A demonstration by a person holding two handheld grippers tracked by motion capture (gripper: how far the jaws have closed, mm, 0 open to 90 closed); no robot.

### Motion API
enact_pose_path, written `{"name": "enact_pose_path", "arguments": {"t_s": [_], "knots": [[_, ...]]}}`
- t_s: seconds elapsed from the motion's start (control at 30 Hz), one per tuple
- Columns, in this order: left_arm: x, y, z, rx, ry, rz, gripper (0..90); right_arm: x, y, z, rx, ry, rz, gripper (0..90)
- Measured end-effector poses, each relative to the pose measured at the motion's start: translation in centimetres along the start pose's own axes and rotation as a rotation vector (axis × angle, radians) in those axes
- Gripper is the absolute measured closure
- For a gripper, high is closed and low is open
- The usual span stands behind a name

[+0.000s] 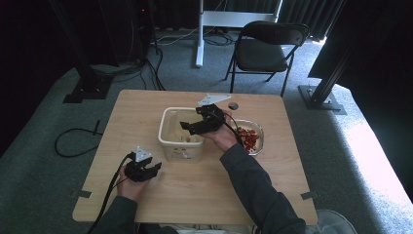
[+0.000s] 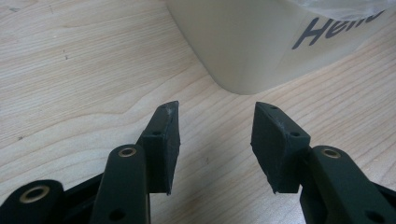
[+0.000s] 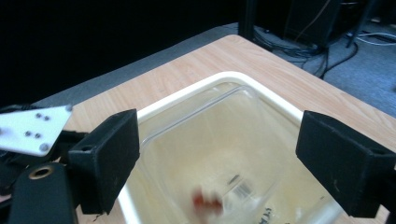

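Note:
A cream plastic tub (image 1: 179,151) stands in the middle of the wooden table (image 1: 146,107). My right gripper (image 1: 191,119) hangs over its mouth. In the right gripper view its jaws (image 3: 219,137) stand wide open above the tub's rim (image 3: 224,77), with nothing between the pads. A blurred red piece (image 3: 205,203) lies low inside the tub, which holds a clear liner. My left gripper (image 1: 153,165) rests near the table's front left. Its jaws (image 2: 215,112) are open and empty, pointing at the tub's corner (image 2: 243,46).
A clear tray (image 1: 261,130) of several red pieces (image 1: 249,139) sits just right of the tub, under my right forearm. A small dark disc (image 1: 233,106) lies behind the tub. A black folding chair (image 1: 268,48) stands beyond the table.

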State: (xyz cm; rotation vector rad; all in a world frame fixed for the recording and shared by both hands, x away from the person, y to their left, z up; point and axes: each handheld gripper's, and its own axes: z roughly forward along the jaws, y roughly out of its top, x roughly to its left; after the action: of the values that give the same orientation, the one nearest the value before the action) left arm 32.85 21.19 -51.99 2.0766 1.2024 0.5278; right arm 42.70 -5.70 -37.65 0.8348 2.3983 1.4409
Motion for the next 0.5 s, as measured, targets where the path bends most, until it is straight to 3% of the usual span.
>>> {"name": "enact_pose_path", "arguments": {"t_s": [0.27, 0.5], "knots": [[-0.1, 0.0, 0.0, 0.002, 0.002, 0.001, 52.7, 0.0, 0.3, -1.7, -0.041, -0.003, -0.007, 13.5], [0.0, 0.0, 0.0, -0.001, 0.002, 0.000, 52.7, 0.3, -0.2, -4.4, -0.062, -0.075, -0.058, 15.6]]}}
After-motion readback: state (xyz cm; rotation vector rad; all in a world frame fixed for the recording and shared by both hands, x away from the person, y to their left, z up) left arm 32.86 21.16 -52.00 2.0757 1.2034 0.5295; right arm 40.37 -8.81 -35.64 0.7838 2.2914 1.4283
